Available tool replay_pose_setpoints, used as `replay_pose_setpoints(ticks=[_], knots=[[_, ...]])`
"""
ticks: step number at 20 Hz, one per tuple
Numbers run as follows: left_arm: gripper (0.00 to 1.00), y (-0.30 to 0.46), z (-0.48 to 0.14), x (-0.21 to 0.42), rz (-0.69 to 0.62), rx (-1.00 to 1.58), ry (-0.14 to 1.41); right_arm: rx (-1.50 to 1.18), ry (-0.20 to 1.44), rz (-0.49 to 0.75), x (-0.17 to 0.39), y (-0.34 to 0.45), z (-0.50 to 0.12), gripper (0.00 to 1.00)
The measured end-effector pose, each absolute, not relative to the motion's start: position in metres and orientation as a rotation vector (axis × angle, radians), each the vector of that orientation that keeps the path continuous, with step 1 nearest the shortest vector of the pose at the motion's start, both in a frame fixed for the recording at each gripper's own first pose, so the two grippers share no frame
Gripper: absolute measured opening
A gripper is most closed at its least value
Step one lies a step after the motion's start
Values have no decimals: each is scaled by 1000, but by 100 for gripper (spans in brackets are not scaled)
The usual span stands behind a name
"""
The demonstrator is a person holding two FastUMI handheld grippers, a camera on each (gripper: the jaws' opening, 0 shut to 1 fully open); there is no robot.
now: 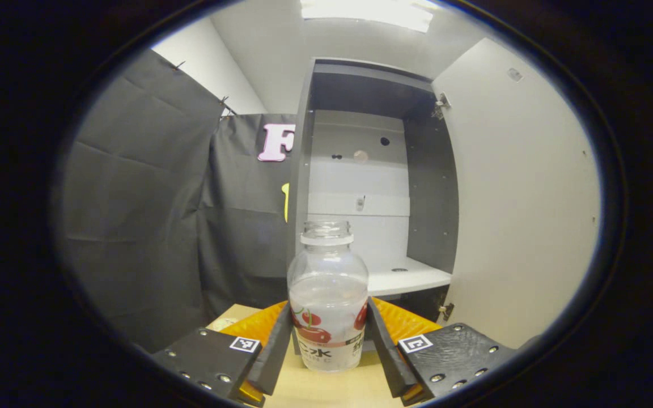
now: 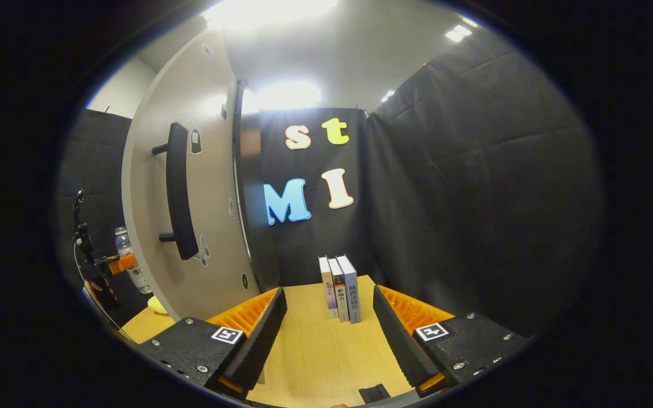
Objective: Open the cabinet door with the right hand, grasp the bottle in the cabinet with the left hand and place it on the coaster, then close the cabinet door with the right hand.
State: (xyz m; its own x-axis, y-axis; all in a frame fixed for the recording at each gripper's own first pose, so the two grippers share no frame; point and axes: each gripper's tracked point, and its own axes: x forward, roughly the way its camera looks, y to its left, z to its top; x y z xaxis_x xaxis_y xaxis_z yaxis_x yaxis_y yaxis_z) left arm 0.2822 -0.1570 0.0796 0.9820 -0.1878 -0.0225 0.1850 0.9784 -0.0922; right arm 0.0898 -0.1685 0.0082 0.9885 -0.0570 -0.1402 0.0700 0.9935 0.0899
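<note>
**Left gripper view: bottle clamped, out of the cabinet, door open**

Left gripper view: left gripper (image 1: 328, 340) is closed on the bottle (image 1: 327, 294), both fingers (image 1: 274, 351) pressing its labelled lower body. Bottle is upright, clear, no cap, sitting over the wooden table (image 1: 326, 391) just in front of the cabinet (image 1: 360, 187). Can't tell if its base touches the table. Cabinet interior is behind it: white back panel, white shelf (image 1: 406, 277) far right of the bottle. Cabinet door (image 1: 519, 198) is swung open on the right, hinges visible at its inner edge.

Right gripper view: right gripper (image 2: 326, 334) has its fingers apart, nothing between them, over the table (image 2: 315, 362). Three books (image 2: 339, 288) stand upright at the far edge of the table against the wall. Open door (image 2: 190, 192) is on the left, outer face showing, black bar handle (image 2: 178, 190) on it. Far left past the door edge: the left gripper (image 2: 119, 263) gripping the bottle (image 2: 131, 258); something yellow (image 2: 157, 306) lies on the table below it, too small to identify.
</note>
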Motion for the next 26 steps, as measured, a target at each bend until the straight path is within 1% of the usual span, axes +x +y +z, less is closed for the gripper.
replay_pose_setpoints(ticks=[7, 9, 11, 12, 14, 15, 16, 21, 22, 23, 24, 25, 26], knots=[[77, -158, 76, 285, -181, -109, 77, 84, 143, -44, 91, -161, 4, 94], [74, -160, 76, 284, -192, -129, 74, 84, 148, -44, 93, -161, 1, 94], [74, -158, 71, 288, -191, -125, 81, 88, 157, -41, 94, -159, -1, 94], [70, -159, 70, 288, -184, -118, 93, 86, 159, -40, 95, -158, -1, 94], [70, -159, 68, 289, -174, -126, 116, 74, 162, -39, 97, -158, -2, 94], [70, -158, 67, 290, -169, -131, 126, 66, 164, -37, 97, -157, -3, 95], [74, -158, 66, 290, -162, -135, 132, 61, 166, -36, 98, -158, -3, 94], [74, -157, 55, 286, -137, -149, 197, 49, 180, -32, 100, -158, -7, 94], [77, -154, 52, 286, -127, -147, 207, 47, 184, -32, 101, -158, -8, 94], [77, -154, 49, 285, -121, -149, 224, 46, 189, -31, 102, -158, -10, 94], [74, -152, 46, 282, -114, -150, 242, 45, 194, -30, 102, -159, -11, 95], [74, -152, 45, 279, -113, -149, 258, 44, 196, -30, 104, -159, -12, 95], [77, -151, 42, 277, -110, -147, 275, 43, 197, -29, 105, -159, -12, 95]])
